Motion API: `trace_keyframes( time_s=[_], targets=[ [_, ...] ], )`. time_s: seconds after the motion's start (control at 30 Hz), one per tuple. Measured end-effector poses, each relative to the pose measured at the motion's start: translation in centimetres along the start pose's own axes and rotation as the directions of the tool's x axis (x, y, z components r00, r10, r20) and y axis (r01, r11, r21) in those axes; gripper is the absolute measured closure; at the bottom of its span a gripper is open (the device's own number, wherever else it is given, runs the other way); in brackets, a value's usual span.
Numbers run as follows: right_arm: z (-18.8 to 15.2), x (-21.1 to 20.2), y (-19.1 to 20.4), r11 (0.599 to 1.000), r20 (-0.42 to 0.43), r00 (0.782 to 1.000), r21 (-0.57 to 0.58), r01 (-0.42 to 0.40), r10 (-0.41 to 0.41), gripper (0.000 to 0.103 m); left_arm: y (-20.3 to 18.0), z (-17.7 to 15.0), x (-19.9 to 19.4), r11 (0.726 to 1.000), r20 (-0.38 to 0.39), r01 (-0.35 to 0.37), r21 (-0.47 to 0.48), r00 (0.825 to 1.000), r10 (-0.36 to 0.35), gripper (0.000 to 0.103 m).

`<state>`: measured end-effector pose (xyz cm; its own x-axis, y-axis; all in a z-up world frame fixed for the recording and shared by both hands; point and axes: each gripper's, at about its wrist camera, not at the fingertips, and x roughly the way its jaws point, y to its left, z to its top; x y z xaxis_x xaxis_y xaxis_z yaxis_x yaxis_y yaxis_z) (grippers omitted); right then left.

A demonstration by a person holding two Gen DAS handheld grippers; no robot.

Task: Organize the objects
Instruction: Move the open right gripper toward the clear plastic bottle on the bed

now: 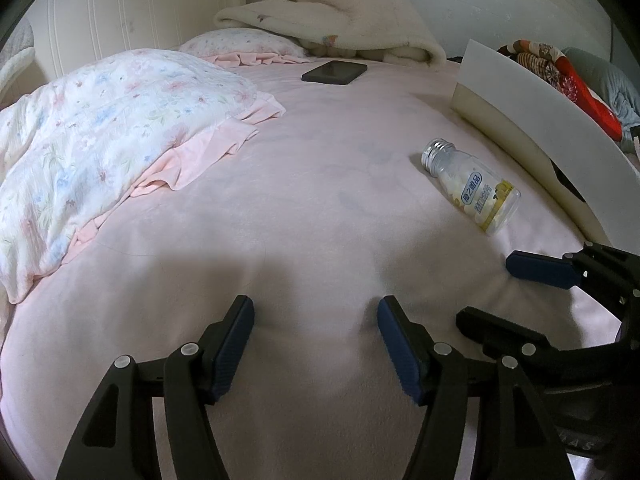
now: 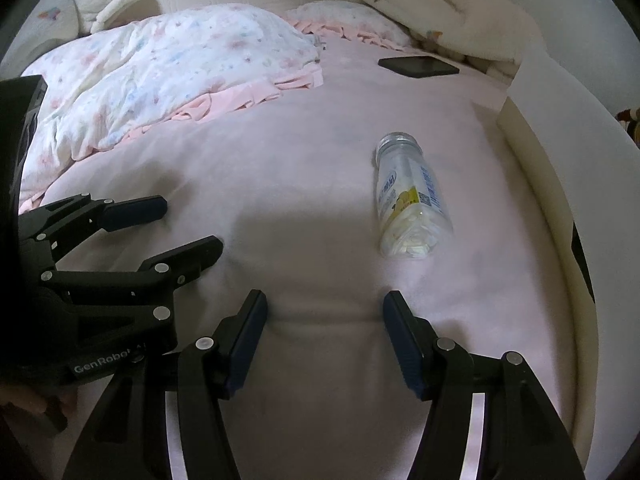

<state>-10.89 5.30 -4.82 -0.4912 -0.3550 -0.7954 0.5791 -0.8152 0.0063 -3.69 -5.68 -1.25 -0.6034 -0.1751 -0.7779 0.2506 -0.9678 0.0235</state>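
Pink plush bedsheet (image 1: 320,208) covers the bed, and on it lies the clear plastic pill bottle with a yellow-and-blue label (image 2: 408,204), on its side, its threaded neck pointing to 12 o'clock and no cap visible. In the right wrist view it sits at about 1 o'clock from the right gripper (image 2: 324,340); in the left wrist view it is out at 2 o'clock from the left gripper (image 1: 316,344). Both pairs of fingers stand parted about halfway, with nothing between them, tips low over the sheet and close beside each other. A black flat phone (image 1: 334,72) lies well apart near 12 o'clock, by the folded cream fleece blanket (image 1: 332,20), and a floral white quilt (image 1: 100,128) is heaped at 10 o'clock.

Risks, as I judge them: the bottle looks uncapped, so tipping the neck downward on lifting could spill the white tablets onto the sheet. Its round body may roll on the soft bedding if one finger touches first. With the grippers so close, their fingers could collide.
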Motion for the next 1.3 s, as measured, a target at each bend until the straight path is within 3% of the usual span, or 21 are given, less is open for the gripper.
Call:
trace_keyframes(
  time_s=[0.17, 0.33, 0.63, 0.93, 1.03, 1.3],
  targets=[
    [0.9, -1.9, 0.3, 0.997, 0.024, 0.998, 0.027, -0.067, 0.066, 0.038, 0.2, 0.1, -0.7, 1.000, -0.002, -0.005, 0.005, 1.000, 0.005, 0.038],
    [1.2, -1.4, 0.7, 0.997, 0.026, 0.997, 0.028, -0.072, 0.071, 0.037, 0.2, 0.1, -0.7, 1.000, -0.002, -0.009, 0.006, 1.000, 0.009, 0.038],
    [-6.2, -6.3, 2.4, 0.996, 0.029, 0.996, 0.024, -0.085, 0.084, 0.037, 0.0, -0.1, -0.5, 1.000, -0.002, -0.010, 0.010, 1.000, 0.010, 0.037],
    [-9.4, -8.9, 2.1, 0.995, 0.029, 0.995, 0.016, -0.099, 0.099, 0.037, -0.1, 0.4, -0.6, 1.000, -0.005, -0.027, 0.005, 1.000, 0.027, 0.032],
    [-12.8, -11.3, 3.0, 0.994, 0.027, 0.994, 0.012, -0.110, 0.110, 0.037, -0.1, -0.9, -0.5, 1.000, -0.006, -0.031, 0.004, 1.000, 0.031, 0.031],
    [-20.2, -17.2, 3.3, 0.990, 0.016, 0.990, -0.002, -0.141, 0.141, 0.037, -0.7, -0.2, 0.7, 0.999, -0.012, -0.054, -0.002, 0.998, 0.054, 0.026]
  ],
)
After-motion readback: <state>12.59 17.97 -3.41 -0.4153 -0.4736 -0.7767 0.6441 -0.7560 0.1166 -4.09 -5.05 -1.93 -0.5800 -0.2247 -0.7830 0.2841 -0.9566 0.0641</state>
